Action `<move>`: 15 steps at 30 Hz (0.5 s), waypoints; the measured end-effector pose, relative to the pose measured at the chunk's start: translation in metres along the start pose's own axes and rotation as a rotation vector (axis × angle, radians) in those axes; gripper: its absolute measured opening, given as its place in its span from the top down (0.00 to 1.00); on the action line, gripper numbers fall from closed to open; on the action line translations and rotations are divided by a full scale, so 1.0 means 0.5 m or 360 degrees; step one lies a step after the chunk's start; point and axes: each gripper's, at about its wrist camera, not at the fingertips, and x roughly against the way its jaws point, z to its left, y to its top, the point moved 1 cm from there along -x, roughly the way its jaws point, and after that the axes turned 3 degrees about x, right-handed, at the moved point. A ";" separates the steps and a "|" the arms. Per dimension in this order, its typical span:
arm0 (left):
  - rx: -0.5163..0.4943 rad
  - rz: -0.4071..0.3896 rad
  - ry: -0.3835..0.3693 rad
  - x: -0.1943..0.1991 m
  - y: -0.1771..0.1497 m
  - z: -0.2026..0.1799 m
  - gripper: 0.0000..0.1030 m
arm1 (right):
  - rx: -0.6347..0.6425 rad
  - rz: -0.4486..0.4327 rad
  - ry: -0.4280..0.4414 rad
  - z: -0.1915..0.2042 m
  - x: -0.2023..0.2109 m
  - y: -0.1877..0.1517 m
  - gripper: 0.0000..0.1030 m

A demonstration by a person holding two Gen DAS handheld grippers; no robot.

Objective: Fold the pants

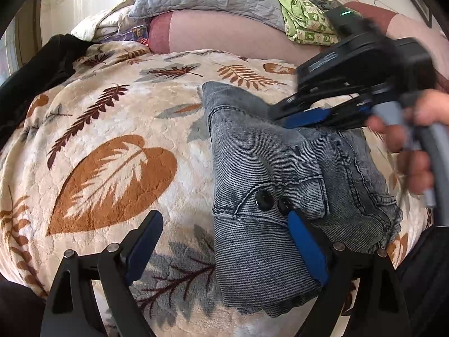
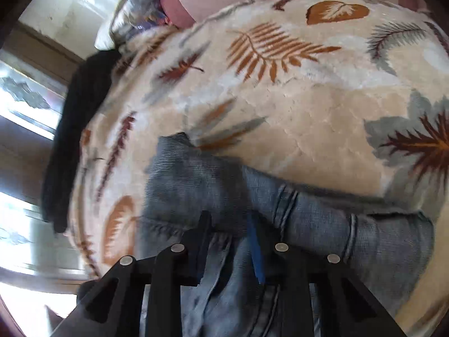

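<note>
No readable text, label, brand or number anywhere in either view: only a leaf print across the blanket (image 1: 118,118), small blurred figures on the green cloth (image 1: 306,19) by its far edge, and two plain black buttons (image 1: 273,200) on the pants (image 1: 252,151).

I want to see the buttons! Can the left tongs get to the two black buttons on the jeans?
Probably yes. The left tongs are open, one blue pad already lies beside the black buttons on the jeans, and nothing covers them.
</note>
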 end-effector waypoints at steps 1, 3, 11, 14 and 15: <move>0.0009 0.0008 -0.0006 -0.001 0.001 0.001 0.12 | 0.0013 -0.0033 -0.0006 0.002 0.026 -0.013 0.71; 0.0015 0.0010 -0.0009 0.000 0.001 0.001 0.12 | 0.0030 -0.0092 0.0034 0.001 0.073 -0.047 0.71; 0.0033 0.0003 -0.0011 -0.001 -0.002 0.003 0.12 | 0.0134 -0.0171 -0.0171 -0.049 0.075 -0.224 0.51; 0.0040 -0.0008 -0.0006 0.000 -0.004 0.004 0.12 | 0.0151 -0.0211 -0.0207 -0.027 0.111 -0.236 0.52; 0.0047 -0.0006 -0.0008 0.000 -0.004 0.005 0.12 | 0.0134 -0.0267 -0.0170 -0.022 0.131 -0.241 0.52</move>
